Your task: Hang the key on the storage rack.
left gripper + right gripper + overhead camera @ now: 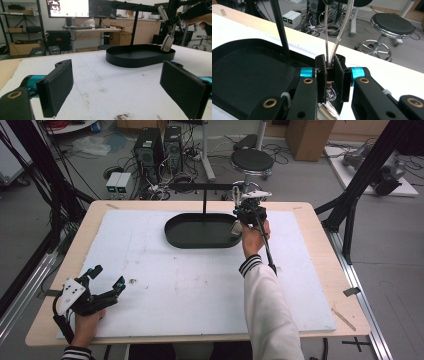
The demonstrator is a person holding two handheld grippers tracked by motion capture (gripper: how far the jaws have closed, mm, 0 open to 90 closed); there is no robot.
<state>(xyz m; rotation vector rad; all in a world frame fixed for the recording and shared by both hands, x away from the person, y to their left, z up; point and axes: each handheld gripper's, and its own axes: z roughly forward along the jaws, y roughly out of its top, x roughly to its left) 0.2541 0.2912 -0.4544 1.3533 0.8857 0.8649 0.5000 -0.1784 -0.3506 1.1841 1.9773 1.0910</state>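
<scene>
Clamped by the right gripper (330, 77) on thin metal loops, probably a key ring (329, 50) with dangling fob (167, 43), at three o'clock over the black tray (172, 232); light, stiff, slippery, best pinched at the ring; left gripper (105, 279) apart, idle.

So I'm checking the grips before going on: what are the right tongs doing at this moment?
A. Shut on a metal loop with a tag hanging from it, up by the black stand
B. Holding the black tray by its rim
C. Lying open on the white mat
A: the right tongs have their pads pressed on the metal loop, with the tag dangling over the black tray.
</scene>
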